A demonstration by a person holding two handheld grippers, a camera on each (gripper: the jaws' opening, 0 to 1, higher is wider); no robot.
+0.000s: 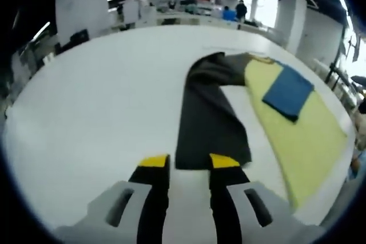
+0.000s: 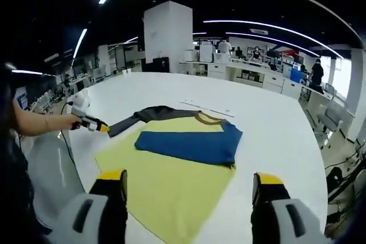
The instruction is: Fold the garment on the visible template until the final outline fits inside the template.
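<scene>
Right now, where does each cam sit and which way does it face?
Left gripper view: low over the white table, looking along the dark sleeve; own open jaws at bottom.
Right gripper view: higher, facing the yellow garment with its blue part; own jaws wide, the left gripper and person's forearm at left.
Shared: garment, sleeve, table.

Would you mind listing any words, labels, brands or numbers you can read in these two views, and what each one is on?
None can be read.
The garment, its blue sleeve and dark sleeve carry no print.
Small marks on the white table beyond the collar are too small to tell.
The background room is too blurred for signs.
</scene>
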